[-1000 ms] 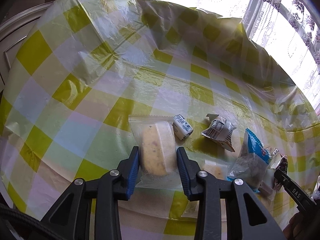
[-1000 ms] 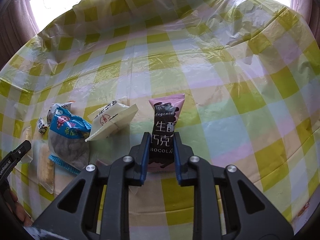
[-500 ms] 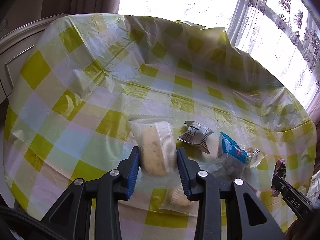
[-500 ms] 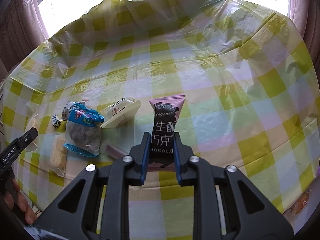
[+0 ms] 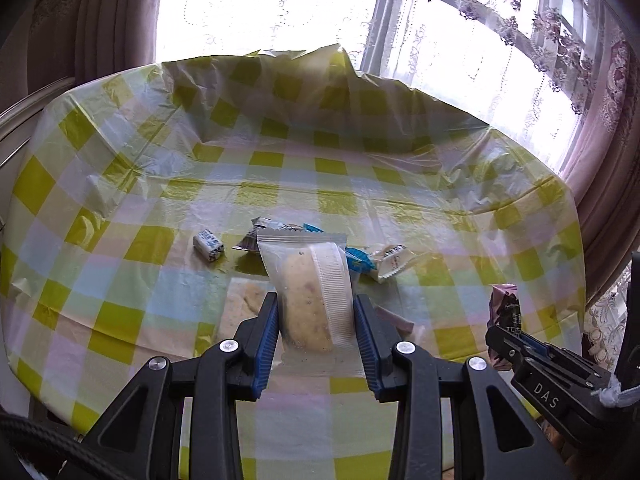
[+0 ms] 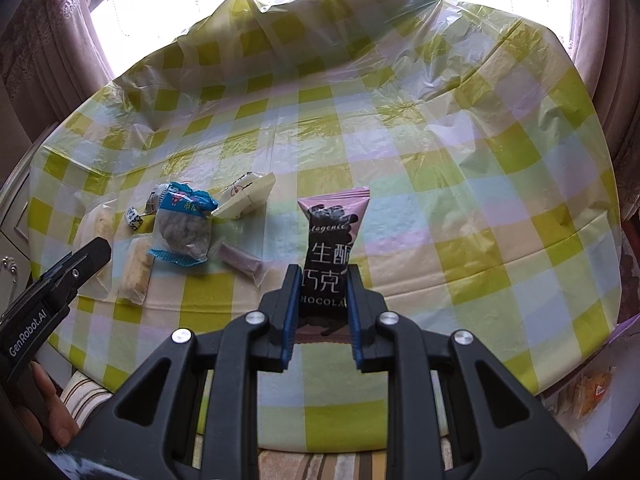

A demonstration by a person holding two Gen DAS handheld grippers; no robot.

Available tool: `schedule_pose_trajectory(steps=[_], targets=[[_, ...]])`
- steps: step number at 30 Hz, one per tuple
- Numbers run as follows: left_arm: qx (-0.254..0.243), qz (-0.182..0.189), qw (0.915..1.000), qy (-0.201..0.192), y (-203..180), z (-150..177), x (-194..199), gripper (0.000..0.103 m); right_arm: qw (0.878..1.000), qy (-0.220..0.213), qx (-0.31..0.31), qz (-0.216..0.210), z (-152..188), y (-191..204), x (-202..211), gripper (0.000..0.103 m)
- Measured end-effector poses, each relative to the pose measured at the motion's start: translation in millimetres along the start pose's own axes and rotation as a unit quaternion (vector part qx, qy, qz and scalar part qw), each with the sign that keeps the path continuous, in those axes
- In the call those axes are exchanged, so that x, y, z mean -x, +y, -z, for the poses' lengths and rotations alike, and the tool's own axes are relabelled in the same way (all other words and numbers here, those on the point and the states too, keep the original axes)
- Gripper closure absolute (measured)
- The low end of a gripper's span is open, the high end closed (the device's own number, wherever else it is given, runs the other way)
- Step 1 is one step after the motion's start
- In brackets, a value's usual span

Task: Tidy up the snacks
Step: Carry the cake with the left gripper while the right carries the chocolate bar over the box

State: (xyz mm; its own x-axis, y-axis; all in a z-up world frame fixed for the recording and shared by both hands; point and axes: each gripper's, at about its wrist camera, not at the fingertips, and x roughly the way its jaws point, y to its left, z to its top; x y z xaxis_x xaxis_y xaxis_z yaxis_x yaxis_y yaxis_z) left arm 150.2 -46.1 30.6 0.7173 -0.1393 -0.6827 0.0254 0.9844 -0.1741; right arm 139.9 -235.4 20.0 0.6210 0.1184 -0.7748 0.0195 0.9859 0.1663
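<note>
Black grippers, blue-padded fingers (image 5: 267, 344), silver screws (image 6: 180, 336)

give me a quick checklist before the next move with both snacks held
1. Left tool grips the clear cake pack: ok, pads press both sides.
2. Right tool grips the chocolate bar: ok.
3. Both packs off the tablecloth: ok, they hang above it.
4. Tools apart from each other: ok, clear gap in both views.
5. Pile undisturbed, blue bag and white pack lying flat: ok.
6. Where the snacks should go: cannot tell, no bin or tray in view.
</note>
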Motion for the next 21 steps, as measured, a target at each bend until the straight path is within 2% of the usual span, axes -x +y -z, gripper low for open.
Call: schedule_pose_trajectory(steps=[10, 21], targets=[[-0.05, 0.055, 0.9971, 0.018, -56, 19, 19, 0.065, 1.0, -0.003, -0.02, 0.005, 23, -40, 44, 0.078], [-0.102, 0.111, 0.9873, 0.049, -119, 40, 33, 0.065, 0.998, -0.018, -0.055, 0.032, 44, -99, 88, 0.078]])
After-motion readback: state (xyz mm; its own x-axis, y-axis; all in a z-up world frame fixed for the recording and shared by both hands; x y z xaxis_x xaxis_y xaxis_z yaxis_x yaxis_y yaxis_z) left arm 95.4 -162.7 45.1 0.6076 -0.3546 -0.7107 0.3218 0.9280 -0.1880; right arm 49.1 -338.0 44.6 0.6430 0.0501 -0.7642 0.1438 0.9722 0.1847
